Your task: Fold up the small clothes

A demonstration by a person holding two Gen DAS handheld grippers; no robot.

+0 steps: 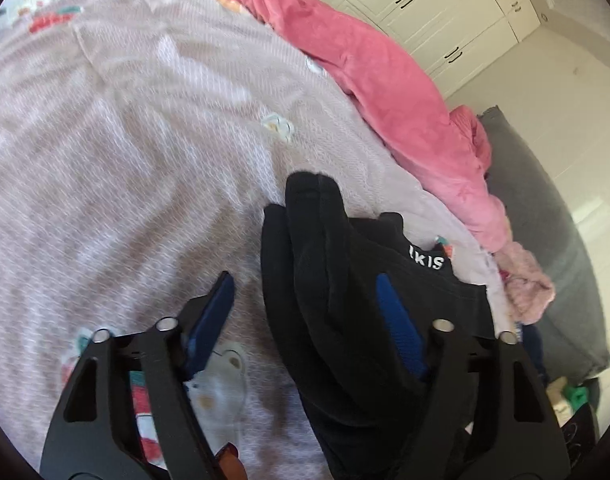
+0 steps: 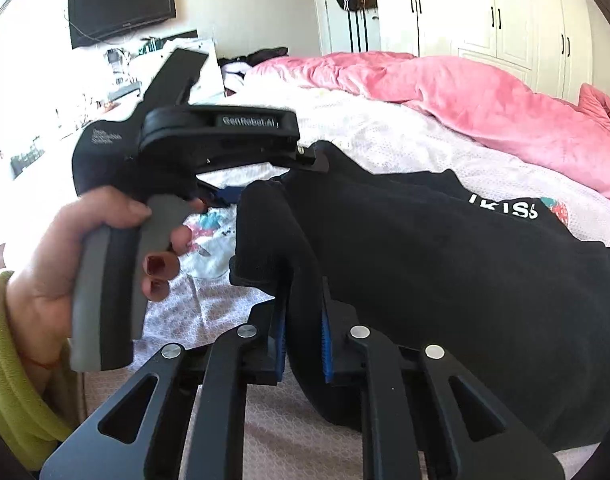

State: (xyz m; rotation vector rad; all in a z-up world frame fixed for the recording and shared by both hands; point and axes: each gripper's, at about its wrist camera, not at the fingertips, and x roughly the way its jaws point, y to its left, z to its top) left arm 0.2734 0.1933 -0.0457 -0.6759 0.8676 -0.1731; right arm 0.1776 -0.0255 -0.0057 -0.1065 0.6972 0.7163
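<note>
A small black garment (image 1: 345, 280) with white lettering lies bunched on the pale patterned bed sheet (image 1: 145, 160). My left gripper (image 1: 305, 280) straddles a raised fold of it. The right blue pad (image 1: 401, 328) lies against the cloth, while the left pad (image 1: 213, 320) stands apart from it. In the right wrist view my right gripper (image 2: 303, 312) is shut on a thick fold of the black garment (image 2: 445, 260). A person's hand (image 2: 105, 240) holds the left gripper (image 2: 283, 178) at the garment's far edge.
A pink duvet (image 2: 485, 96) is heaped along the far side of the bed. White wardrobes (image 2: 485, 12) stand behind it and a TV (image 2: 121, 0) hangs on the wall. A grey cushion (image 1: 545, 220) lies at the bed's edge. Cartoon prints (image 1: 217, 392) dot the sheet.
</note>
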